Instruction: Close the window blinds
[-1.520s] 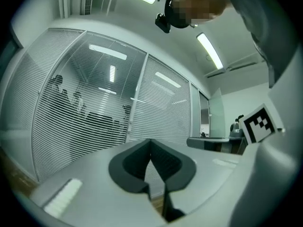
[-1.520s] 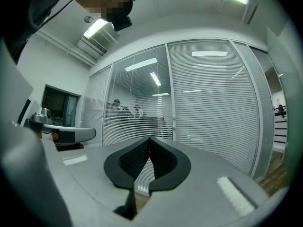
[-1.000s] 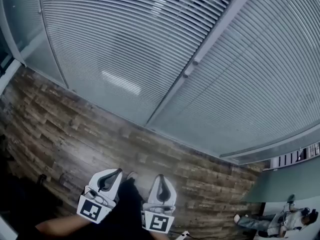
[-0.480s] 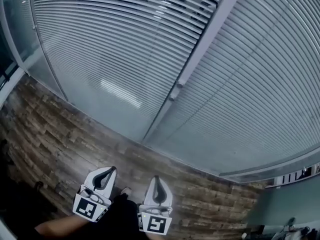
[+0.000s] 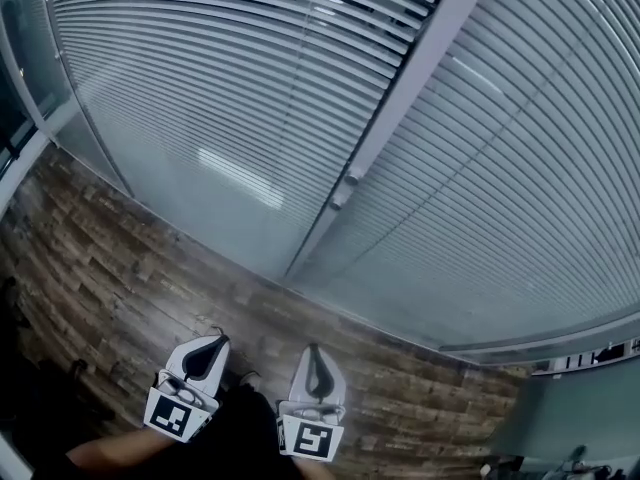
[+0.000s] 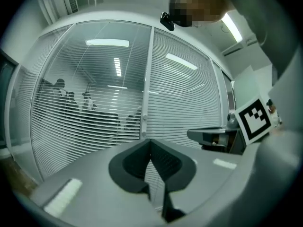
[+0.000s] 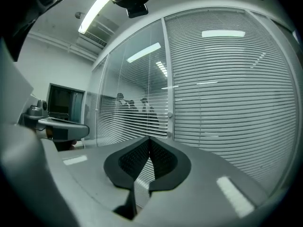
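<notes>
**Two closed grippers approaching the post between the blinds**

Since the earlier head view, the glazed wall is looming larger and its post is swinging nearer. Both grippers are sinking toward the bottom edge. The window blinds [image 5: 200, 98] are standing straight ahead, above a wood-plank floor [image 5: 110, 268]. The left panel's slats are lying open, letting figures show through, while the right panel [image 5: 520, 198] is looking closed. The upright post [image 5: 400, 93] is dividing them, running floor to ceiling. It is carrying two small knobs [image 5: 350, 180], well above and ahead of the hands. The left gripper [image 5: 215, 340] and right gripper [image 5: 314, 351] are both pointing level at it, jaws pressed together on nothing. The right gripper is seeming the nearer to the post's foot.
</notes>
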Tool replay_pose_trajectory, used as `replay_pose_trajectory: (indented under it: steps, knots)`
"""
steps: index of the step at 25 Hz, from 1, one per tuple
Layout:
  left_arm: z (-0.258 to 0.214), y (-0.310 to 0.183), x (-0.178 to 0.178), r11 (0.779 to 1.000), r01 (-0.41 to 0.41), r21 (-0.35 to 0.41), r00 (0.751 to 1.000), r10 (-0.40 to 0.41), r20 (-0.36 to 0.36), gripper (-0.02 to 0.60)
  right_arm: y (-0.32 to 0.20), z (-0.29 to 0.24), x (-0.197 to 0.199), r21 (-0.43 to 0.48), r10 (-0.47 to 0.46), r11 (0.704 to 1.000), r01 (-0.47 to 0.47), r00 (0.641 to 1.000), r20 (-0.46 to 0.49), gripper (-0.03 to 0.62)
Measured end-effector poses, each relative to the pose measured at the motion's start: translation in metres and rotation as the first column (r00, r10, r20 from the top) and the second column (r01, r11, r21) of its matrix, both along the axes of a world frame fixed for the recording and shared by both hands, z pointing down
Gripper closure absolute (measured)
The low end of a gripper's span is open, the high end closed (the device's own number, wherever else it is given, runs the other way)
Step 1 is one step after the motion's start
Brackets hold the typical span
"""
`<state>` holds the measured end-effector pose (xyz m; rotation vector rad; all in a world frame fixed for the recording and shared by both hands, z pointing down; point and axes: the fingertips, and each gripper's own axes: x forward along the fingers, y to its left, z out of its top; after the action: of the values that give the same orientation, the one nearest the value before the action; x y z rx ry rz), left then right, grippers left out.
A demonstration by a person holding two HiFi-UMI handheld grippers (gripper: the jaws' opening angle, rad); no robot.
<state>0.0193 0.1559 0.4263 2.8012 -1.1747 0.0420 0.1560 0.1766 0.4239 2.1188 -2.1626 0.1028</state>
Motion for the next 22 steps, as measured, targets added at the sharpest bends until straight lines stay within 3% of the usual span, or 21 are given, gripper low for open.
replay_pose_trajectory:
  steps: [3,8,14,22]
  knots:
    - [0.002,-0.013,-0.002,1.0,-0.009,-0.003,1.0,0.009,-0.025,0.583,-0.007,0.0,0.004,0.003,0.025,1.0,-0.025,1.0,-0.004,0.591]
    - [-0.011,-0.029,0.011,0.995,-0.092,0.041,0.993,0.094,-0.068,0.583,-0.018,-0.007,0.005,0.003,0.084,0.996,-0.084,0.996,-0.025,0.591]
    - [-0.006,-0.062,0.016,0.988,-0.153,0.023,0.984,0.154,-0.091,0.583,-0.051,-0.003,0.001,0.001,0.12,0.993,-0.12,0.993,-0.022,0.591]
    - [-0.015,-0.091,0.009,0.985,-0.167,0.043,0.98,0.171,-0.103,0.583,-0.084,-0.013,0.002,0.008,0.14,0.99,-0.14,0.989,-0.043,0.591]
